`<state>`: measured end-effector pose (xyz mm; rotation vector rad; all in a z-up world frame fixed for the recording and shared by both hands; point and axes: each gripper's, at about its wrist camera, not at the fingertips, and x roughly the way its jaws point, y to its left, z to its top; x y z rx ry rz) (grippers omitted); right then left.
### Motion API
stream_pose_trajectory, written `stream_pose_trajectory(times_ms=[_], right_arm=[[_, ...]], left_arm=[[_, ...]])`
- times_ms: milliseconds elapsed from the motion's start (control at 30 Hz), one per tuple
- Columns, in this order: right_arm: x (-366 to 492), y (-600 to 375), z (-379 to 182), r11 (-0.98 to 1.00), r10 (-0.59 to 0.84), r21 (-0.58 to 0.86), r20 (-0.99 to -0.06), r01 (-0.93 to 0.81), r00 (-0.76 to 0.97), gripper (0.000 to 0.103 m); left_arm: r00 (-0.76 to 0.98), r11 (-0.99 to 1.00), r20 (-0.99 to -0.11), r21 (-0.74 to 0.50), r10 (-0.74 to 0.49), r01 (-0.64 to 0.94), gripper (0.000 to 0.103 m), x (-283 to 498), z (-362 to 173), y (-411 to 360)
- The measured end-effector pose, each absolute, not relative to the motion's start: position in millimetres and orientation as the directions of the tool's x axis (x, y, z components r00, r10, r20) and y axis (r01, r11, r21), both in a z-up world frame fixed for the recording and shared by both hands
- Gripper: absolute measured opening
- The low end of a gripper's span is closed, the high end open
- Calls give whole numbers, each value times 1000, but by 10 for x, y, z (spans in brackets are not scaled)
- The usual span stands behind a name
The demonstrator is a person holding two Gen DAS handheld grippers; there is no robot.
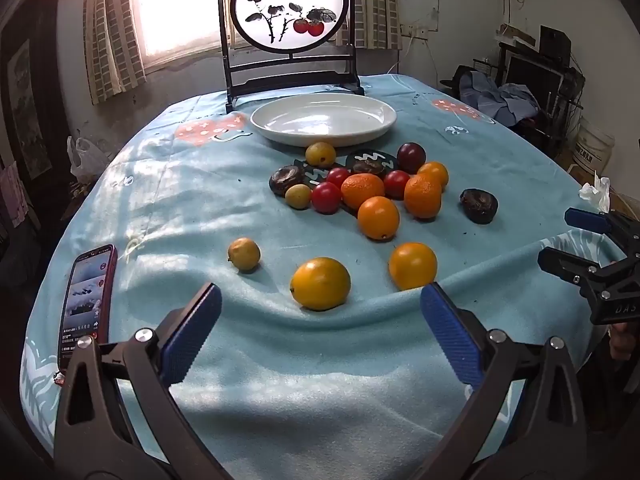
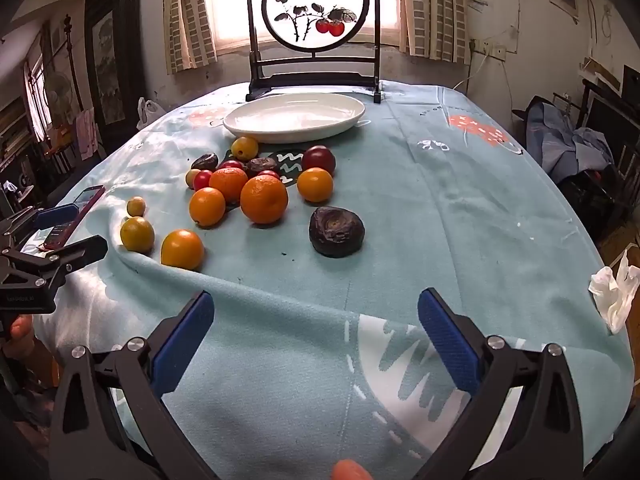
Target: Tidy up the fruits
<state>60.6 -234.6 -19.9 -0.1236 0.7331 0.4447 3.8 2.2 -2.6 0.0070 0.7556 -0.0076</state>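
A table covered with a light blue cloth is seen from both wrist views. At the far left a phone with a lit screen lies flat near the table edge.

The left gripper is held low over the near edge, its blue pads spread wide with nothing between them. Just beyond it, three loose fruits are noted: a small yellow fruit, a larger yellow-orange fruit and an orange fruit, each apart from the others.

Farther back, a cluster of fruits is packed closely: oranges, red tomato-like fruits, small yellow ones, a dark purple plum and dark wrinkled pieces. Behind the cluster a white plate stands with nothing in it; one yellow fruit lies just in front of its rim. A round painted screen in a dark stand is set behind the plate.

To the right of the cluster, a single dark wrinkled fruit lies well apart.

The right gripper is likewise held over the near edge, pads fully apart and gripping nothing. A crumpled white tissue lies at the far right edge.
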Motion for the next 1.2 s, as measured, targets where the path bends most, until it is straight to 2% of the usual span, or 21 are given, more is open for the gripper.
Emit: stream_pose_trajectory(times_ms=[100,200,1200], right_arm=[[612,-2345,-204,898,358,55,-668,-436,653,102],[614,-2346,-208,898,354,46,-667,-438,656,102],[656,-2352,-254,909,328,45,-694,-415,642,102]], left_arm=[[755,999,-655,35,20,5,101,-55,28,-7],[735,999,-677,40,24,5,101,40,2,-27],[731,999,-683,35,23,2,101,23,-129,30]])
